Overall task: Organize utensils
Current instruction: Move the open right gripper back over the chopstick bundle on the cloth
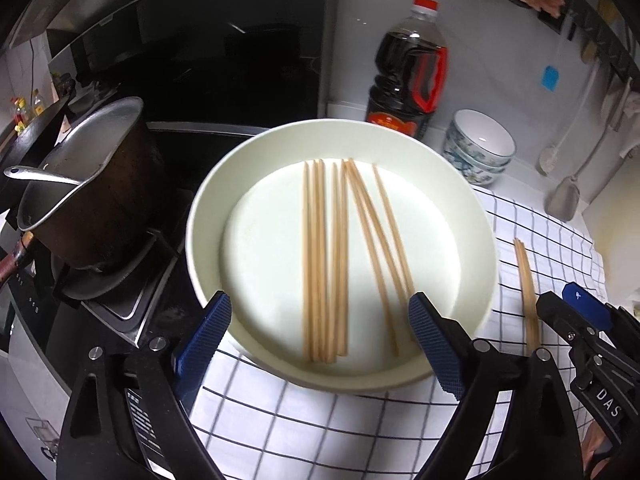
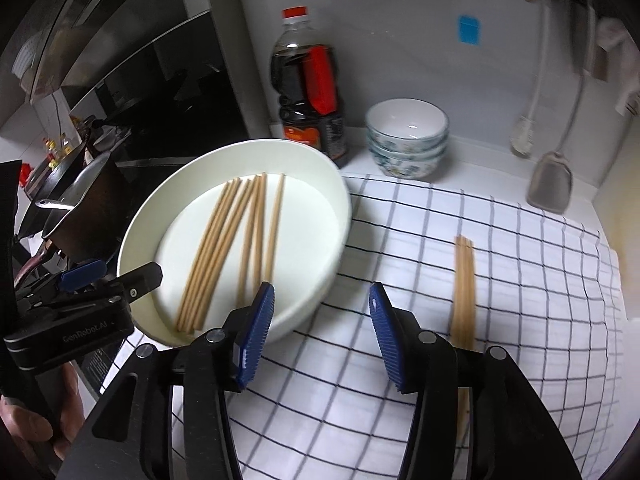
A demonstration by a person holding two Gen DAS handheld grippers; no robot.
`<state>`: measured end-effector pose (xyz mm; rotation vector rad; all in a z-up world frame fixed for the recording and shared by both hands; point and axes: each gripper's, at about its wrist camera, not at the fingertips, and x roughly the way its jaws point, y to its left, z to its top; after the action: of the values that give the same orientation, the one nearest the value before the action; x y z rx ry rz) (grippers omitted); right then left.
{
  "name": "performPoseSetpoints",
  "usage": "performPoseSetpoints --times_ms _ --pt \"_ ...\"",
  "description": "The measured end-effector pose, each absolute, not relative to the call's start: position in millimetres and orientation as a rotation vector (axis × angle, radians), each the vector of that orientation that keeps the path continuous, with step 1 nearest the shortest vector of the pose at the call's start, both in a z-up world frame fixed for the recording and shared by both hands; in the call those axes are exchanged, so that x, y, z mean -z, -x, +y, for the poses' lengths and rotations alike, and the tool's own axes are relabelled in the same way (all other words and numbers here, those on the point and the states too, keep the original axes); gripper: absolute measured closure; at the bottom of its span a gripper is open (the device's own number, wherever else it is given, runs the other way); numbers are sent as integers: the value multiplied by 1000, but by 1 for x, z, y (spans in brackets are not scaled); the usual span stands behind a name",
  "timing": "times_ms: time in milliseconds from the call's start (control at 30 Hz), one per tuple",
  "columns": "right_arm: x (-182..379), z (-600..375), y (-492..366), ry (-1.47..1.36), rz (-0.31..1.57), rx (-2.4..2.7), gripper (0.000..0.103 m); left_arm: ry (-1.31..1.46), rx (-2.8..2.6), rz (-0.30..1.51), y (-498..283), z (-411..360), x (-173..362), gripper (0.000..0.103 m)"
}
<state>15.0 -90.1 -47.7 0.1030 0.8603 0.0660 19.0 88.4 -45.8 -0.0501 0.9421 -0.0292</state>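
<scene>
A wide white bowl [image 1: 208,216] sits on a checked cloth [image 1: 280,420] and holds several wooden chopsticks [image 1: 324,260]. My left gripper [image 1: 320,320] is open and empty, its blue pads over the bowl's near rim. A small bundle of chopsticks [image 1: 528,284] lies on the cloth to the right of the bowl. In the right wrist view the bowl [image 2: 336,220] with its chopsticks [image 2: 232,248] is at left, the bundle [image 2: 464,280] at right. My right gripper [image 2: 322,308] is open and empty above the cloth [image 2: 520,280], between bowl and bundle.
A dark sauce bottle [image 1: 408,68] and stacked patterned bowls [image 1: 478,148] stand at the back wall. A pot with a ladle [image 1: 92,184] sits on the stove at left. Utensils hang on the right wall [image 2: 548,184].
</scene>
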Motion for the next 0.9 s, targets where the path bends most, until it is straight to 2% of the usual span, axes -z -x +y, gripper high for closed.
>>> performPoseSetpoints --times_ms 900 --pt "67 -217 63 -187 854 159 52 -63 220 964 3 -43 56 12"
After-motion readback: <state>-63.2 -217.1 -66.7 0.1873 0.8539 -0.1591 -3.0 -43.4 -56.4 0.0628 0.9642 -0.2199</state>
